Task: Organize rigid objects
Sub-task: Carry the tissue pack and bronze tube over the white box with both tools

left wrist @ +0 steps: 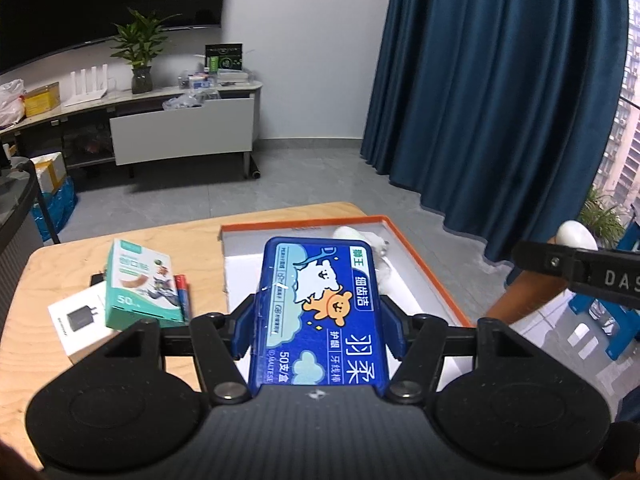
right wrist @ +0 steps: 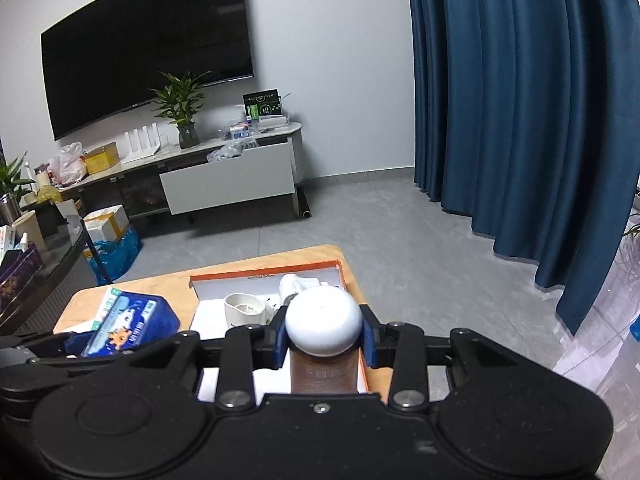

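My left gripper (left wrist: 318,320) is shut on a blue floss-pick box (left wrist: 320,312) with a cartoon bear, held above the orange-rimmed white tray (left wrist: 424,264). The blue box also shows at the left of the right wrist view (right wrist: 128,326). My right gripper (right wrist: 324,338) is shut on a brown bottle with a round white cap (right wrist: 322,322), held over the tray (right wrist: 264,272). In the tray lie a white cup (right wrist: 244,308) and other white items (right wrist: 296,282). The right gripper's arm reaches into the left wrist view (left wrist: 580,272).
On the wooden table (left wrist: 60,272) left of the tray lie a green-and-white box (left wrist: 140,284), a white charger box (left wrist: 80,320) and a red-and-blue item (left wrist: 182,292). A TV cabinet (right wrist: 224,176) stands at the far wall. Blue curtains (right wrist: 520,100) hang on the right.
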A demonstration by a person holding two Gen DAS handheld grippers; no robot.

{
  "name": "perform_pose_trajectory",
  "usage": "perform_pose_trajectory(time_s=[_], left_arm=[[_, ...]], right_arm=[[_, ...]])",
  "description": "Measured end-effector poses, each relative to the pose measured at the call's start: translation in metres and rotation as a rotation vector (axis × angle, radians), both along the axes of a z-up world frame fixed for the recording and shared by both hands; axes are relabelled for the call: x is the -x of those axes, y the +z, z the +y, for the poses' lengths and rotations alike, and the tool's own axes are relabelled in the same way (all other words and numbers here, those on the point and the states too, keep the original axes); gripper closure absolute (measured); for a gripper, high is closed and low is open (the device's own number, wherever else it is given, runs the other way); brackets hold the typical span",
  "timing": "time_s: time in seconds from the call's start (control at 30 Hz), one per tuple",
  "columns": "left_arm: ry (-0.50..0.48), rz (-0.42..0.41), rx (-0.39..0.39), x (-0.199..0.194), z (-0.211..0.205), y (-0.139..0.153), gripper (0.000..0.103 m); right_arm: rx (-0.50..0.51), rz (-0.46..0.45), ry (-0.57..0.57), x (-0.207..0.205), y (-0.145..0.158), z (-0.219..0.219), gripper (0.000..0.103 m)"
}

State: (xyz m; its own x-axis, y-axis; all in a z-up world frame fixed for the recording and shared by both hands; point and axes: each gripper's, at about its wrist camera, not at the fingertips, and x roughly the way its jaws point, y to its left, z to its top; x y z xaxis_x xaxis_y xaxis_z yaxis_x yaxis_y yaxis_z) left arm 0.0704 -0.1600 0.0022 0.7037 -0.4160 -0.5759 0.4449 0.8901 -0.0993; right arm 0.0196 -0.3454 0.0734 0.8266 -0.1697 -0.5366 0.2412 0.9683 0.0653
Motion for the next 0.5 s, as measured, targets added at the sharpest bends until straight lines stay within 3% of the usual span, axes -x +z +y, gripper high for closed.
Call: perform_pose_trajectory(time_s=[0.5], left_arm=[[0.039, -0.026, -0.019, 0.009, -0.002, 0.007, 0.040]], right_arm=[[0.003, 0.027, 0.042, -0.012, 0.001, 0.012, 0.060]])
